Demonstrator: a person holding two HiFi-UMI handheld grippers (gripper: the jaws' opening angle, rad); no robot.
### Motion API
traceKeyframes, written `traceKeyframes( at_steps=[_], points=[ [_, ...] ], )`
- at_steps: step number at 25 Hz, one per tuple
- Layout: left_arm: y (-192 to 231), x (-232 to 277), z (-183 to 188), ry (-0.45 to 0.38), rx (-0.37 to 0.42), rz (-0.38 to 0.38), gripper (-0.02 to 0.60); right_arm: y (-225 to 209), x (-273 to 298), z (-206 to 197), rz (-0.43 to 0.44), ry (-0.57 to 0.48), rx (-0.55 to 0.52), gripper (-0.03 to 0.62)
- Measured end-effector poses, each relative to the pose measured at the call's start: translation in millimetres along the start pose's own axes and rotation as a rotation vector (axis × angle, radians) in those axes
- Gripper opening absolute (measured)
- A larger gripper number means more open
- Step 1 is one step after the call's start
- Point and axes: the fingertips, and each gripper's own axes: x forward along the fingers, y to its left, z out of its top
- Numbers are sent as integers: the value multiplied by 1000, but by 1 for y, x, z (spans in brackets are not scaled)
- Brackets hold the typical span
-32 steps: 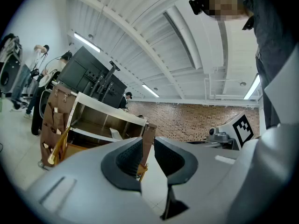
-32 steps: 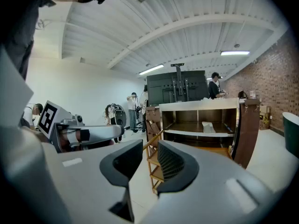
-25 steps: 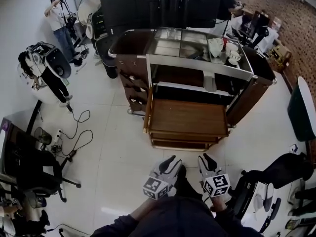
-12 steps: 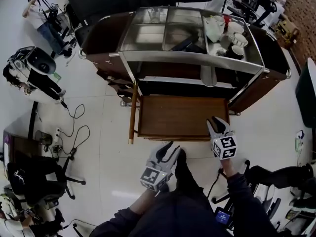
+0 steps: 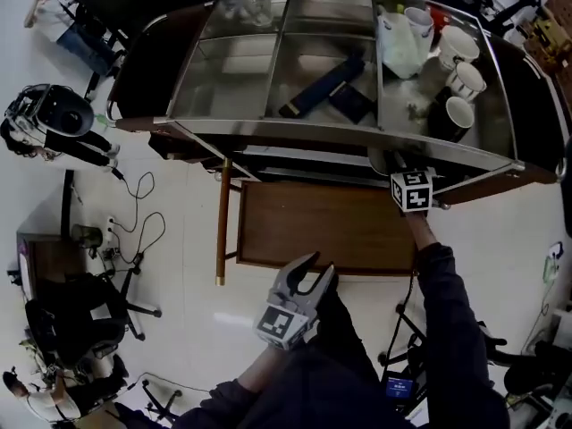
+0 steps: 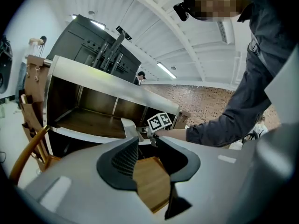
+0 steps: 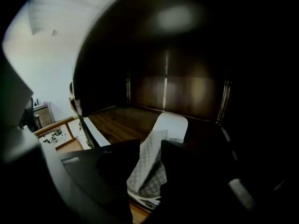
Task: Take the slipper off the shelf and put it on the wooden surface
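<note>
A white quilted slipper lies on the cart's dark shelf, toe pointing away. My right gripper reaches into that shelf with its jaws opening; the slipper sits between them, and I see no pad pressing it. In the head view the right gripper is tucked under the cart's steel top, tips hidden. The slipper also shows from the left gripper view. My left gripper hangs open and empty by the front edge of the pull-out wooden surface.
The cart's steel top tray carries white mugs, a white jug and dark flat items. A wooden rail runs along the surface's left side. Cables and a chair are on the floor at left.
My right gripper has travelled from the floor side, across the wooden surface, into the shelf. The view has closed in on the cart. The left gripper has barely shifted.
</note>
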Motion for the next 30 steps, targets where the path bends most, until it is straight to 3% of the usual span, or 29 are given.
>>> traceKeyframes(
  at_steps=[4,6,9,13,17,21,24,30],
  points=[
    [2,16,4,3,8,11,137,-23,47,-16,-45,90,16,132],
    [2,19,4,7,1,15,137,-24,54,-20,-52,121,-9,49],
    [5,22,2,21,-7,20,137,-23,51,-18,-61,135,-22,20],
    [2,28,-1,27,-5,-1,137,-5,11,-9,-47,56,-30,6],
    [-12,34,-6,35,0,-41,137,27,-68,-27,-27,-21,-30,5],
    [-29,36,-15,45,6,-83,137,53,-138,-84,-56,-15,21,5],
    [-43,31,-26,55,7,-109,137,74,-166,-151,-90,64,73,5],
    [-57,7,-48,75,-4,-116,137,85,-153,-261,-128,276,199,5]
  ],
)
